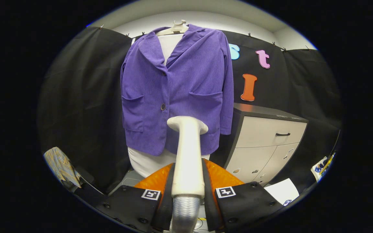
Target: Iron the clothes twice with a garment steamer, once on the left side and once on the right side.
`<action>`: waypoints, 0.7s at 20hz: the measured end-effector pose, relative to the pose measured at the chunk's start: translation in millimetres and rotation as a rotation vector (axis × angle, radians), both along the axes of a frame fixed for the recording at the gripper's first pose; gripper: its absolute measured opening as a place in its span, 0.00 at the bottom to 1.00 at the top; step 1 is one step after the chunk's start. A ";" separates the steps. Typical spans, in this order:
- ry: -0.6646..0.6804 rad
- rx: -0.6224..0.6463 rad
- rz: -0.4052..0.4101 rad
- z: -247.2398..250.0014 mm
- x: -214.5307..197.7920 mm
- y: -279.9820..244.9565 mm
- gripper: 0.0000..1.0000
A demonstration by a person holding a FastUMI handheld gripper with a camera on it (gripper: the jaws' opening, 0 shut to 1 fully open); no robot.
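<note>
A purple corduroy jacket (176,87) hangs on a pale hanger (176,28) over a white board, straight ahead of me. My gripper (188,184) is shut on the cream handle of the garment steamer (188,152), one finger pressing on each side. The steamer's flat head (187,124) points at the jacket's lower front, near its bottom button (163,106), slightly right of the button line. I cannot tell whether the head touches the cloth. A ribbed grey hose (184,213) runs down from the handle between my fingers.
A grey cabinet (264,142) with a drawer and doors stands to the right of the jacket. Black cloth walls close in behind and on both sides. A checked cloth (62,166) lies low on the left. White paper (283,191) lies low on the right.
</note>
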State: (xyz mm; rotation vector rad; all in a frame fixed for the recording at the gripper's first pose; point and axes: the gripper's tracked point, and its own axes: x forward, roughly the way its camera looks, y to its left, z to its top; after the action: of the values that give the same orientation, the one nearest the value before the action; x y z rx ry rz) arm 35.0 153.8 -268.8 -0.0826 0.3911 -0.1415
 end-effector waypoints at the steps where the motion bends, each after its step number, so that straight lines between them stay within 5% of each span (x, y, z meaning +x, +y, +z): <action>1: -0.012 0.002 -0.001 8.3 -3.7 -0.9 0.48; 14: -0.316 -0.033 0.057 183.3 -19.9 18.4 0.48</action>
State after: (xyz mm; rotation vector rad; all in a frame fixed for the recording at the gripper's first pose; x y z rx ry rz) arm 15.1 172.2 -85.5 -0.1019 0.0709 -0.1026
